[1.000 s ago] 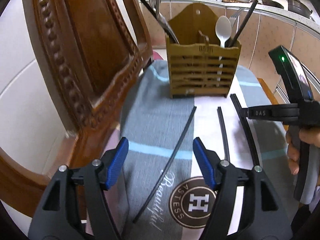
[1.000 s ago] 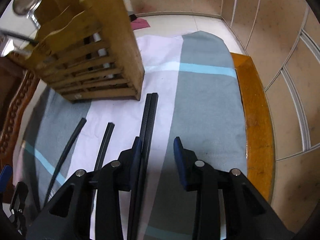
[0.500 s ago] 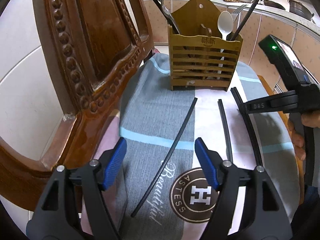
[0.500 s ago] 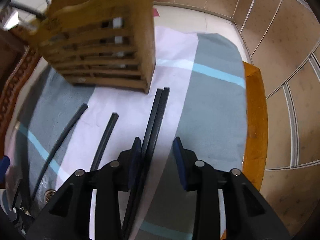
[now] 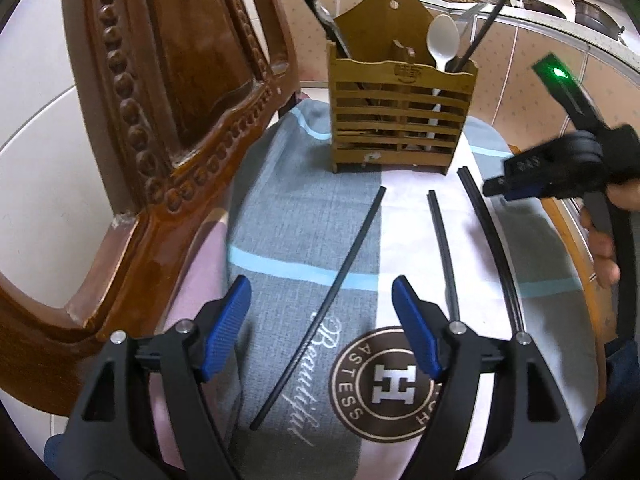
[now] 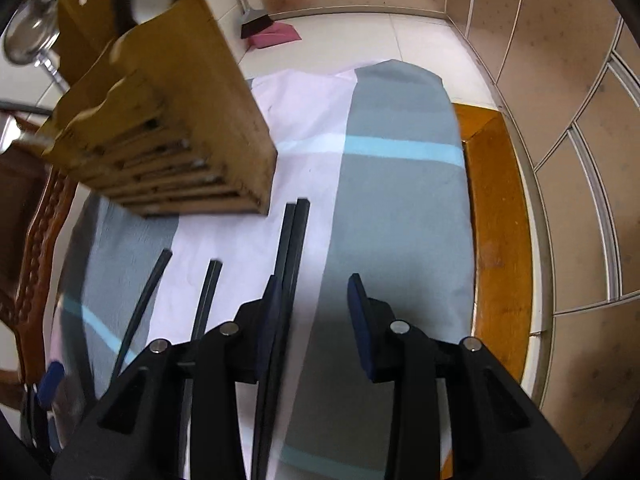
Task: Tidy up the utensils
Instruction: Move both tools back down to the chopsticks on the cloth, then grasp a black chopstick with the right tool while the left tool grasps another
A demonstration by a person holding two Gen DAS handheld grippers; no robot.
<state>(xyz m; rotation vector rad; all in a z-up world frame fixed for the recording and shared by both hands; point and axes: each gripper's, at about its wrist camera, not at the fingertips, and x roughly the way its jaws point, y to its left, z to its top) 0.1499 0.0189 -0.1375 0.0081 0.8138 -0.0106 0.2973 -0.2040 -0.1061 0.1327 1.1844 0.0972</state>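
Slim black chopsticks (image 5: pixel 325 297), straight, matte.

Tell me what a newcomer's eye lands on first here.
The slatted wooden utensil holder stands at the cloth's far end, a white spoon upright in it. Black chopsticks lie loose on the cloth before it. A carved wooden chair back looms at the left.

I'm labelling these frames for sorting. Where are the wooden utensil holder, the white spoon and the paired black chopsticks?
wooden utensil holder (image 5: pixel 400 120), left wrist view, slatted front.
white spoon (image 5: pixel 443 42), left wrist view, bowl.
paired black chopsticks (image 6: pixel 294 232), right wrist view, upper shafts near the tips.
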